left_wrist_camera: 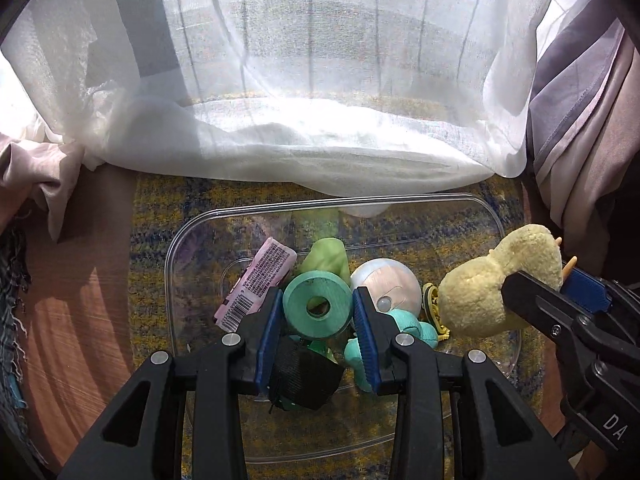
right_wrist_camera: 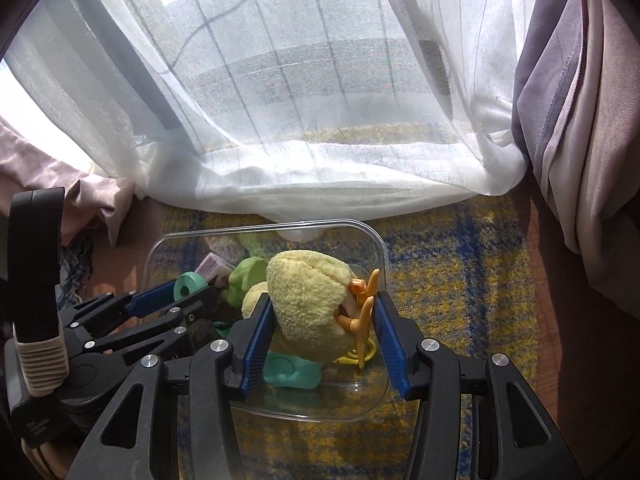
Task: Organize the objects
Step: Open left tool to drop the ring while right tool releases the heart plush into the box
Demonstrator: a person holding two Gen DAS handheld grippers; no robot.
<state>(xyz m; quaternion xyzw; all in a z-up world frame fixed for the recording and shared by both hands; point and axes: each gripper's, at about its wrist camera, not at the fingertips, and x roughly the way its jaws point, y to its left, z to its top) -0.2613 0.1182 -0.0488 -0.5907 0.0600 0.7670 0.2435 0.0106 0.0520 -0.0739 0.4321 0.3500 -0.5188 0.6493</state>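
Right gripper (right_wrist_camera: 320, 336) clamping plush duck (right_wrist_camera: 308, 304), clear bin (right_wrist_camera: 376, 248) below

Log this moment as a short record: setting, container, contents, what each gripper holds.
setting: patterned rug by a sheer curtain
container: clear plastic bin, open
contents: pink packet, green ring, white ball, teal toy
left gripper: shut on a black object
right gripper: shut on a yellow plush toy, over the bin
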